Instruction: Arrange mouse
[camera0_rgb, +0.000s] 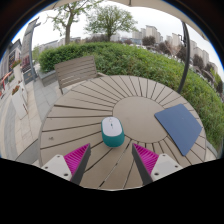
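Note:
A mouse (112, 131) with a white top and teal sides lies on the round wooden slatted table (80, 110). It sits just ahead of my fingers, about midway between them. A dark blue mouse mat (180, 126) lies on the table to the right of the mouse, beyond my right finger. My gripper (112, 160) is open and empty, its two magenta pads (76, 157) wide apart with bare table between them.
A wooden bench (76, 71) stands beyond the table to the left. A green hedge (140, 58) runs behind it, with trees and buildings farther off. A dark pole (186, 55) rises at the right. Paved ground lies to the left of the table.

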